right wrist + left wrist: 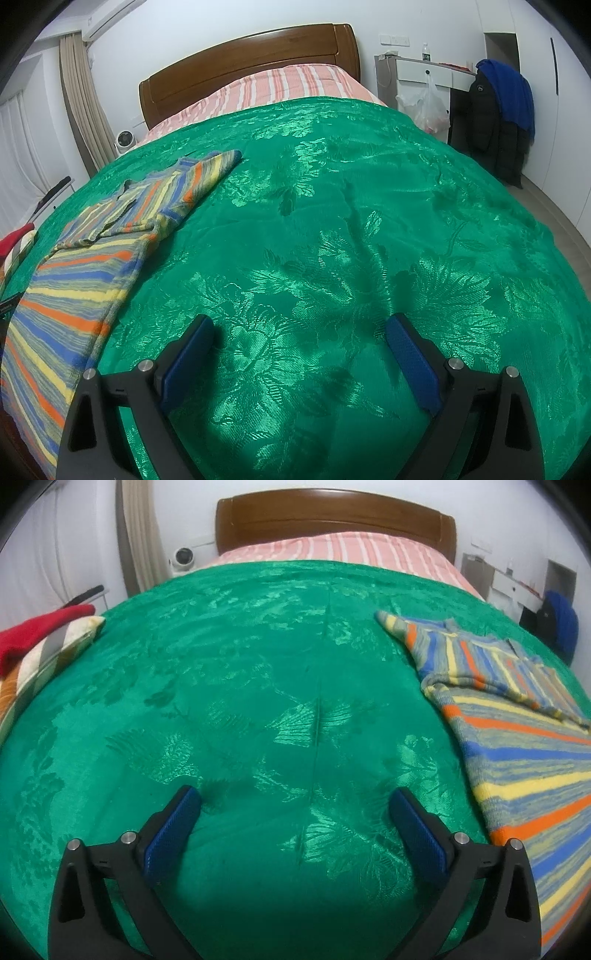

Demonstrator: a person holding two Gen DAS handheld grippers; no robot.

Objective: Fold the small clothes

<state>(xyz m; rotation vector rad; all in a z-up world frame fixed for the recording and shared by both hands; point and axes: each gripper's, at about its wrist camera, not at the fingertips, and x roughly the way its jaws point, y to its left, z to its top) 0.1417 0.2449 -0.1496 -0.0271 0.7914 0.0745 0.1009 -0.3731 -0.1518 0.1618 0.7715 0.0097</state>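
A striped knit sweater in orange, blue, yellow and grey lies on the green bedspread, one sleeve folded across its chest. It sits at the right edge of the left wrist view and at the left of the right wrist view. My left gripper is open and empty above bare bedspread, to the left of the sweater. My right gripper is open and empty above bare bedspread, to the right of the sweater.
A red garment lies on a striped pillow at the bed's left edge. A wooden headboard and pink striped sheet are at the far end. A desk, a plastic bag and hanging jackets stand right of the bed.
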